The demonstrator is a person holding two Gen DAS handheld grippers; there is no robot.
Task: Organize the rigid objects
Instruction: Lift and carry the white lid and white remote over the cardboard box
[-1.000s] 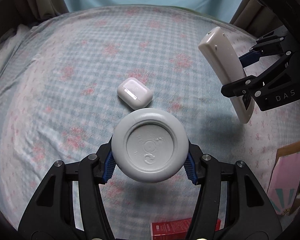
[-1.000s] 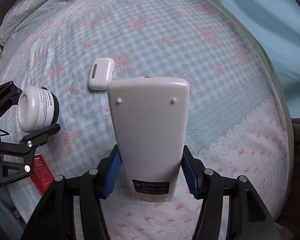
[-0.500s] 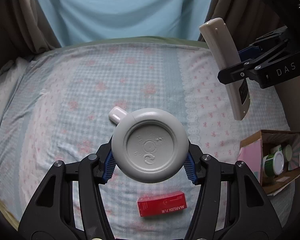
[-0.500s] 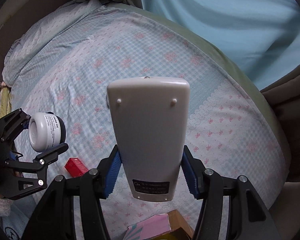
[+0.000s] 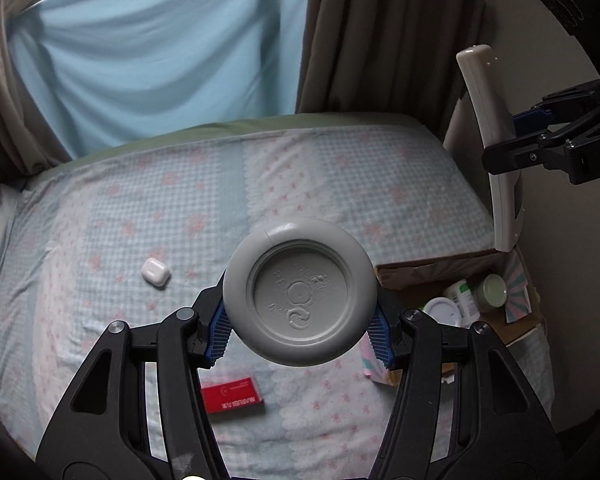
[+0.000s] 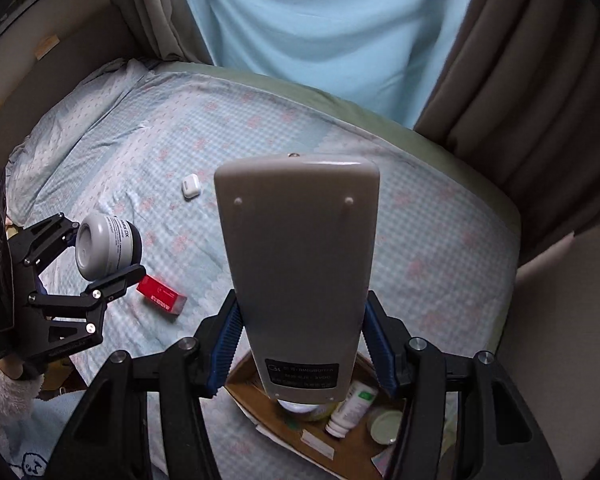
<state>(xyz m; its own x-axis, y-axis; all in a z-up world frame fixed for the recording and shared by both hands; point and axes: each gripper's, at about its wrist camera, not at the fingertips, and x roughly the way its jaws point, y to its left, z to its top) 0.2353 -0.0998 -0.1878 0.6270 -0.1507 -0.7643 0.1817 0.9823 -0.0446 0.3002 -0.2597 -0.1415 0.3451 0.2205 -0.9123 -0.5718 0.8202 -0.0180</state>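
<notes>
My left gripper [image 5: 300, 330] is shut on a round grey-white jar [image 5: 299, 297], held well above the bed; the jar also shows in the right wrist view [image 6: 106, 246]. My right gripper [image 6: 300, 354] is shut on a long white remote control [image 6: 298, 272], back side up, held above a cardboard box [image 6: 260, 412]; the remote also shows in the left wrist view [image 5: 494, 144]. A white earbud case [image 5: 155, 273] and a red box [image 5: 233, 399] lie on the checked bedsheet.
The cardboard box [image 5: 432, 266] at the bed's right edge holds several jars and a bottle [image 6: 350, 408]. Blue and brown curtains [image 5: 152, 52] hang behind the bed. A wall stands close on the right.
Both grippers have risen and pulled back from the bed with their loads. The earbud case now looks smaller and farther. The cardboard box has come into view under the remote.
</notes>
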